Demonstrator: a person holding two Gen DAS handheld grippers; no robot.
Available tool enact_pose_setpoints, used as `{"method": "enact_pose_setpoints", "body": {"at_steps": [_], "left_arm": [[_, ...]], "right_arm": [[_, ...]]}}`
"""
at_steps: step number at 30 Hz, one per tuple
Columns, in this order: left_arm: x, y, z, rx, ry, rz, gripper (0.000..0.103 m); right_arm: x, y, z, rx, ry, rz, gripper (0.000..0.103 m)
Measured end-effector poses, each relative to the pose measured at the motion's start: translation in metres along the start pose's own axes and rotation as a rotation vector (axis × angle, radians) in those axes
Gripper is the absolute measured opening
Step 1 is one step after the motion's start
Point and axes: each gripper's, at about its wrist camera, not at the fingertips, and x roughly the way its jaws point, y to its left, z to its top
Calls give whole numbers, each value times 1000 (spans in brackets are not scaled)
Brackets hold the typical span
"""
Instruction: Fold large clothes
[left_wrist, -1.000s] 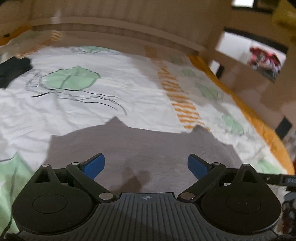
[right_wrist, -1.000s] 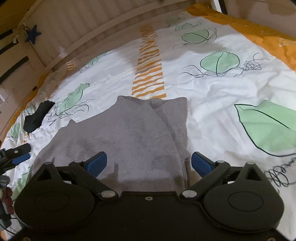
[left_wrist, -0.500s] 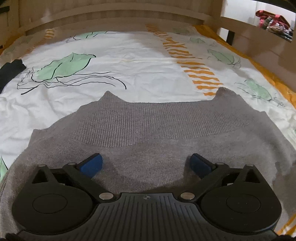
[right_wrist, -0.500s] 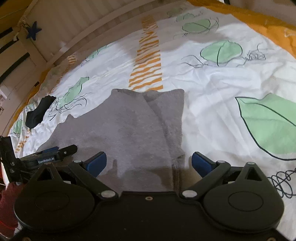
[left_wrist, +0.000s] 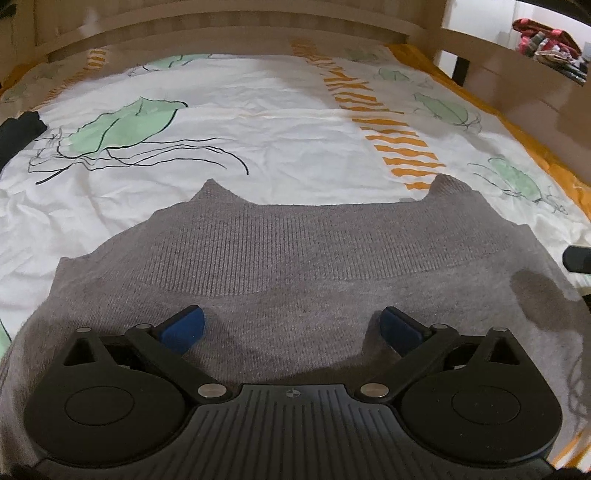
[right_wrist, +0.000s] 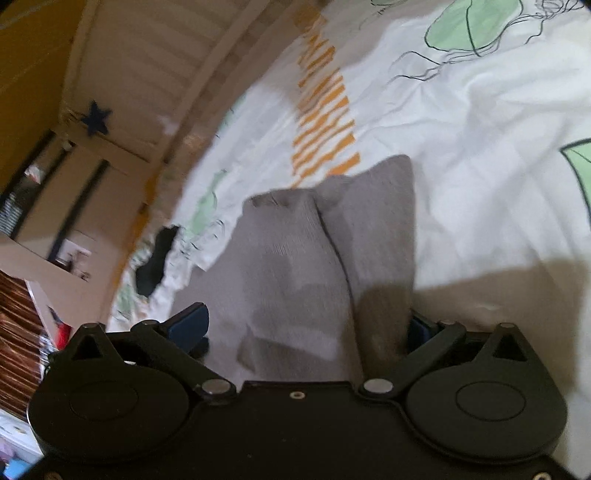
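Note:
A grey knitted sweater (left_wrist: 295, 258) lies flat on the bed, its ribbed hem away from me. My left gripper (left_wrist: 291, 326) hovers low over the sweater's near part, jaws wide open, with only flat knit between the blue pads (left_wrist: 183, 326). In the blurred, tilted right wrist view the sweater (right_wrist: 288, 258) shows a sleeve folded lengthwise over its right side. My right gripper (right_wrist: 303, 326) is open at that side. The folded sleeve edge runs between its jaws and partly hides the right pad (right_wrist: 419, 328).
A white duvet (left_wrist: 258, 140) with green leaves and orange stripes covers the bed. A black garment (left_wrist: 18, 129) lies at the far left. A wooden bed frame (left_wrist: 221, 33) runs behind, and a shelf with clothes (left_wrist: 546, 40) stands at the right.
My left gripper dropped closer to the sweater, then stayed still. The right gripper has rolled and sunk towards the sweater's right edge, so the folded sleeve now reaches between its jaws.

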Motion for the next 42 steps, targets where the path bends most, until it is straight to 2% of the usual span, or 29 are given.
{"method": "enact_pose_setpoints", "body": {"at_steps": [2, 4, 5, 8, 13, 17, 28, 30, 32, 38, 42], "left_arm": [[-3, 4, 4, -40, -4, -12, 100], [-12, 6, 7, -88, -17, -14, 72], [-17, 5, 9, -98, -26, -19, 67], [-37, -8, 8, -96, -65, -50, 61], [-53, -30, -9, -86, -85, -99, 34], [-42, -33, -29, -93, -40, -103, 31], [-29, -25, -43, -127, -66, -136, 31], [-30, -24, -45, -131, -77, -141, 30], [-29, -22, -45, -148, -79, -153, 30], [-38, -11, -46, -190, -75, -208, 30], [-55, -5, -58, -191, -72, -241, 30]], "right_arm": [[-2, 1, -4, -27, -8, 8, 103], [-2, 3, -6, -48, -13, 6, 103], [-1, 5, -6, -55, -12, 1, 103], [-1, 5, -5, -62, -11, -2, 103], [-1, 5, -5, -62, -11, 0, 103], [-1, 5, -5, -66, 0, -1, 103], [-8, 13, -9, -44, 87, -20, 102], [-8, 19, -13, -74, 107, -47, 90], [-8, 25, -15, -104, 119, -112, 43], [-23, 52, -13, -105, 85, -78, 39], [-32, 94, -3, -139, 60, -20, 38]]}}
